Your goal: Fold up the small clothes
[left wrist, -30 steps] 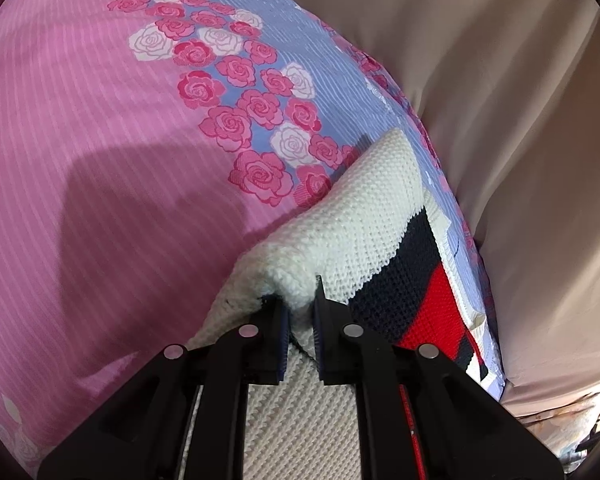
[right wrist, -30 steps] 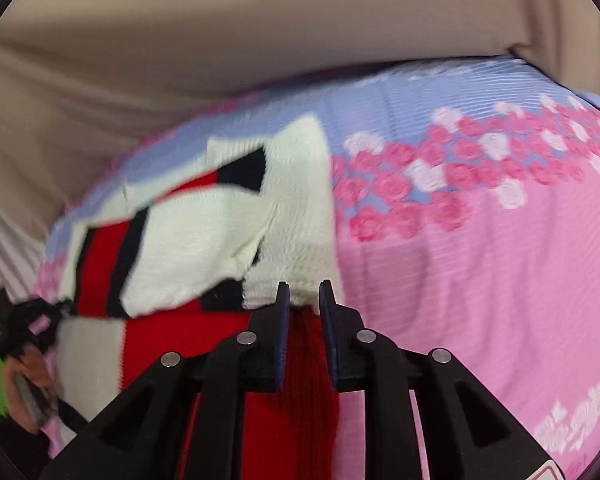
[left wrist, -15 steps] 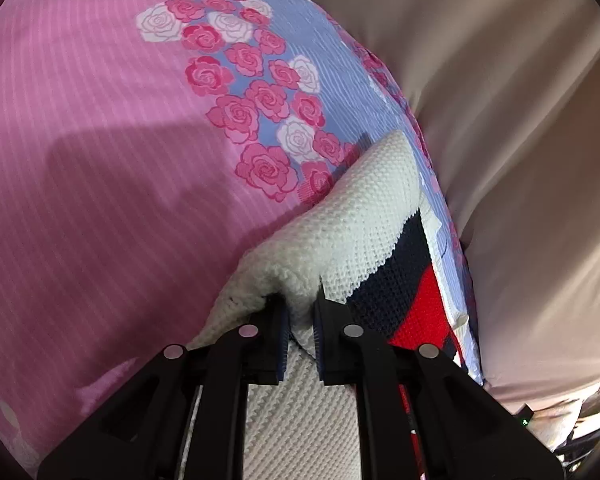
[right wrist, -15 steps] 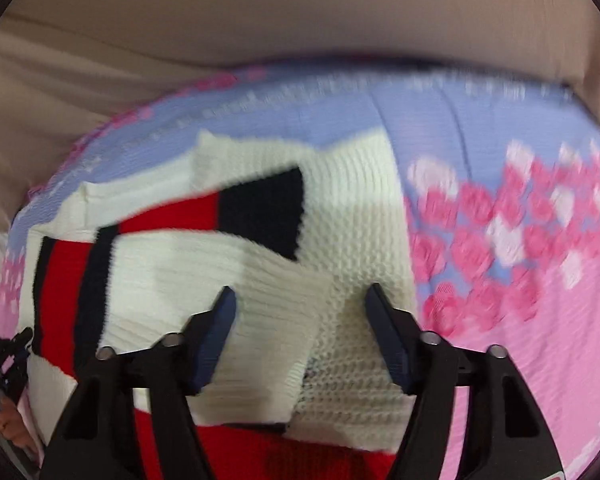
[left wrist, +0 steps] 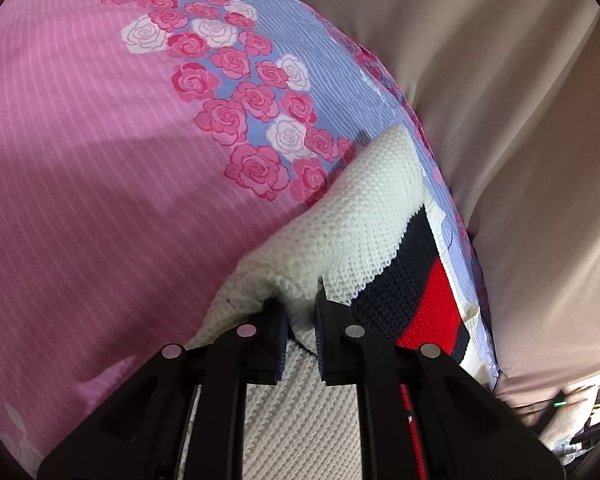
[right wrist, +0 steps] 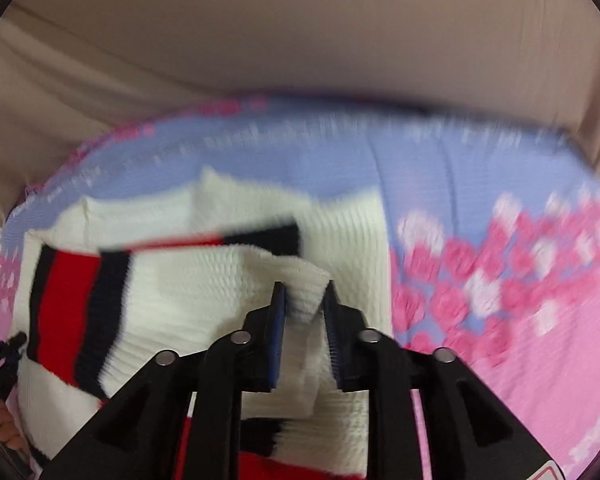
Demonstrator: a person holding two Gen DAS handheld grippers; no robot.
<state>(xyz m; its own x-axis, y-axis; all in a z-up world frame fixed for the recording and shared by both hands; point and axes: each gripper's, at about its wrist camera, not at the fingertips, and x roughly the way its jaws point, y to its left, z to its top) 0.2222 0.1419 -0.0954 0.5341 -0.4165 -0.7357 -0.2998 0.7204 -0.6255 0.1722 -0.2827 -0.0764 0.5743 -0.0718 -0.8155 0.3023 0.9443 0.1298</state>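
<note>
Between the fingers of the left gripper [left wrist: 301,322], nearly closed, a bunched fold of the cream knit sweater [left wrist: 364,208], pinched and lifted into a ridge just ahead of the tips. Below and behind those fingers, more cream ribbed knit hanging under the gripper. To the right of the tips, a navy band and a red band of the same garment, lying flat. Ahead and to the left, the bedsheet [left wrist: 100,160], pink with fine stripes, then a lilac strip printed with pink and white roses. Farther off to the right, beyond the sheet's edge, a plain beige cloth [left wrist: 520,120] in soft folds. Between the fingers of the right gripper [right wrist: 305,322], narrowly parted, a ribbed cream cuff or hem of the sweater [right wrist: 188,288], clamped at the tips. Just past and to the left, the rest of the garment spread on the bed, with red and navy stripes, partly blurred. To the right, the rose border and pink sheet, also blurred. Far left at the rim, something dark and small, too unclear to name. Beyond everything, the beige cloth again.
</note>
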